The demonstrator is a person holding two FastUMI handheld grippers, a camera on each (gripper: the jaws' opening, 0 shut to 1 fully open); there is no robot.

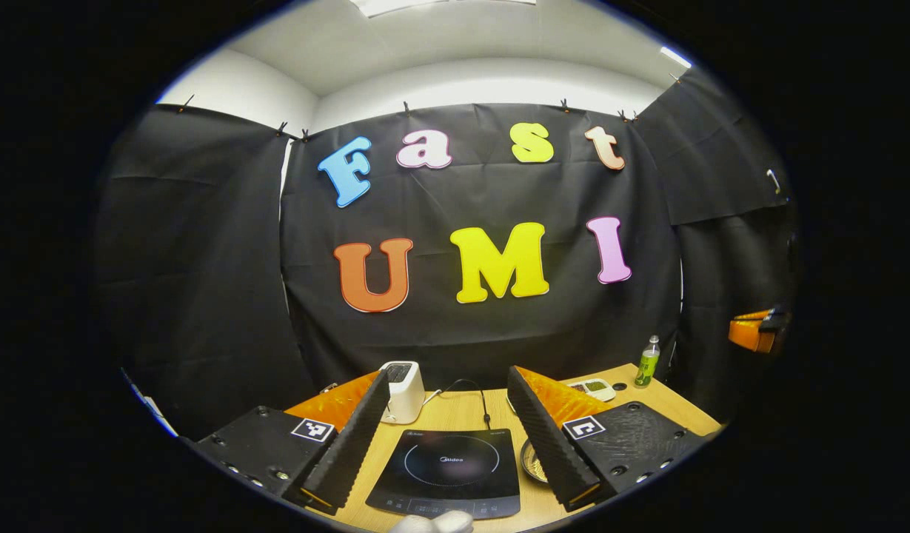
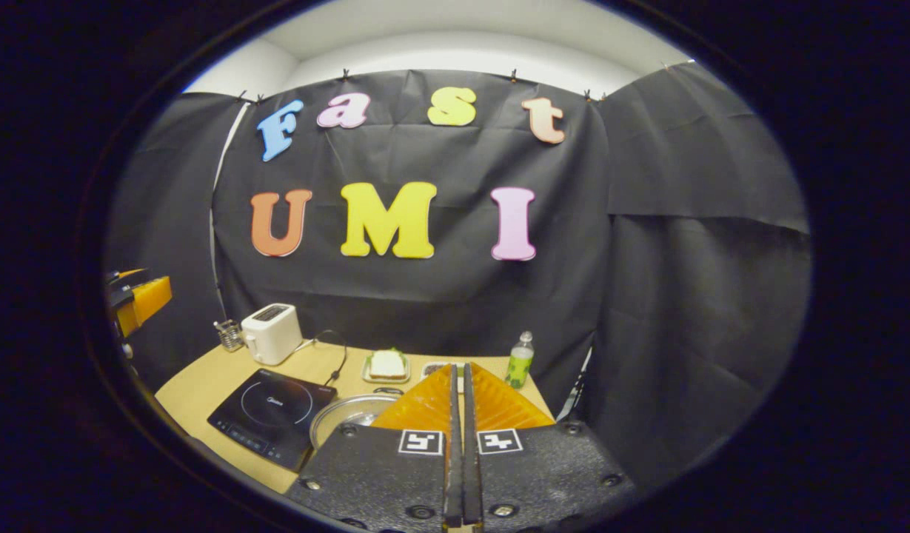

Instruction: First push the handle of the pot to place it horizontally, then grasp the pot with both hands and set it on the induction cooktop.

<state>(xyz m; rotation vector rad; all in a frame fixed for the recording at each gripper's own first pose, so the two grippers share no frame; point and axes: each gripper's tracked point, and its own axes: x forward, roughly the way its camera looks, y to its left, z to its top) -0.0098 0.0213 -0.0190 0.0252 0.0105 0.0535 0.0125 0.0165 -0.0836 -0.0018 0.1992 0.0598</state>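
The pale wooden worktop (image 2: pixel 203 385) carried everything, set against the black cloth wall. On it lay the flat black glass induction cooktop (image 1: pixel 449 471), its ring mark bare, with a dark cord running back toward the white boxy toaster (image 1: pixel 404 390) behind it. Just to the cooktop's right sat the round silvery metal pot (image 2: pixel 349 416), its rim and pale inside showing in the right gripper view; its handle was hidden behind that tool. The left tool (image 1: pixel 455 444) hung above the worktop with its jaws spread wide, framing the cooktop, gripping nothing. The right tool (image 2: pixel 462 444) was clenched, its fingers pressed flat together on nothing, above the pot's right side. Farther back stood a small white dish with a sandwich (image 2: pixel 386 366) and a green-labelled clear plastic bottle (image 2: pixel 520 360).
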